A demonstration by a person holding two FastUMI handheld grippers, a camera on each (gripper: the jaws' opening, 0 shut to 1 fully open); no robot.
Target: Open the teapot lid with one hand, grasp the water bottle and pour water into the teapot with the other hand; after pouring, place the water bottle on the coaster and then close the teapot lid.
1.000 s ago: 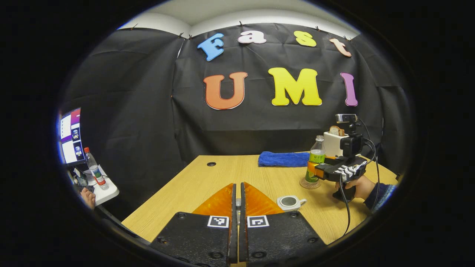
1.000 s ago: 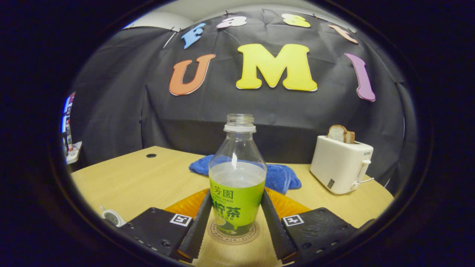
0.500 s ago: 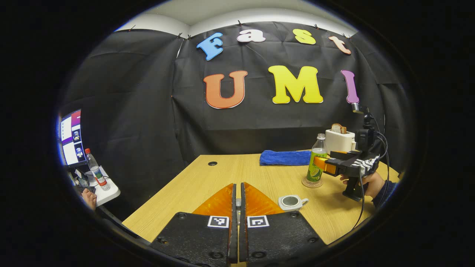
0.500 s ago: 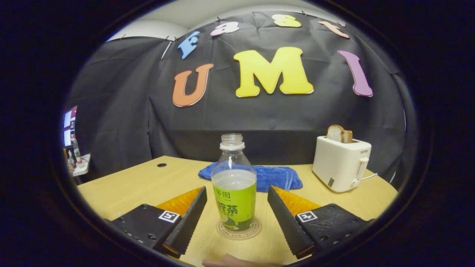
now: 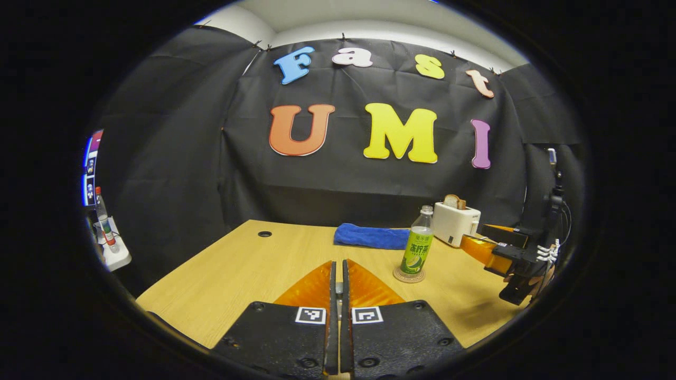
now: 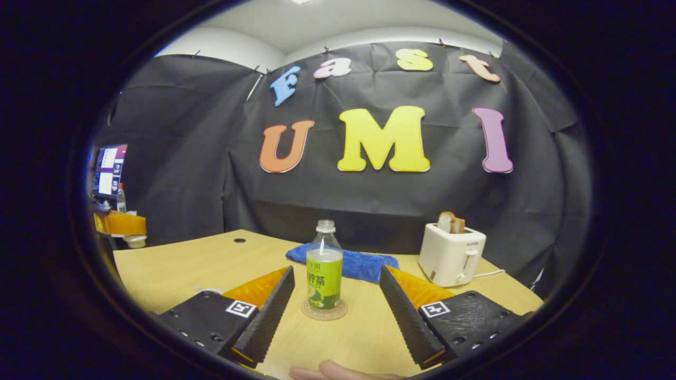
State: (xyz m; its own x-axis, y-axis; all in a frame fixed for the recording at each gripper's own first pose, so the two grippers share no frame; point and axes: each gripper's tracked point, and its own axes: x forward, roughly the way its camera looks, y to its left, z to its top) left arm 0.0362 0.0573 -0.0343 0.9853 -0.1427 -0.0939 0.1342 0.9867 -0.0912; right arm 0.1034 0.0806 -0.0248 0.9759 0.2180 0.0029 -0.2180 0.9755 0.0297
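The water bottle with a green label and no cap stands upright on the round coaster. My right gripper is open, well back from the bottle, with nothing between its fingers; the left gripper view shows it to the right of the bottle. My left gripper is shut, with a small grey bit showing between its fingers. In the right gripper view it hovers at far left with the white teapot lid hanging under it. A white sliver behind my right gripper's left finger may be the teapot.
A blue towel lies at the back of the wooden table. A white toaster with bread stands at the back right. A side shelf with a bottle and a monitor are off to the left.
My right gripper opened, let go of the bottle on the coaster and drew back. My left gripper stayed shut and shifted, so the teapot slid out of its view.
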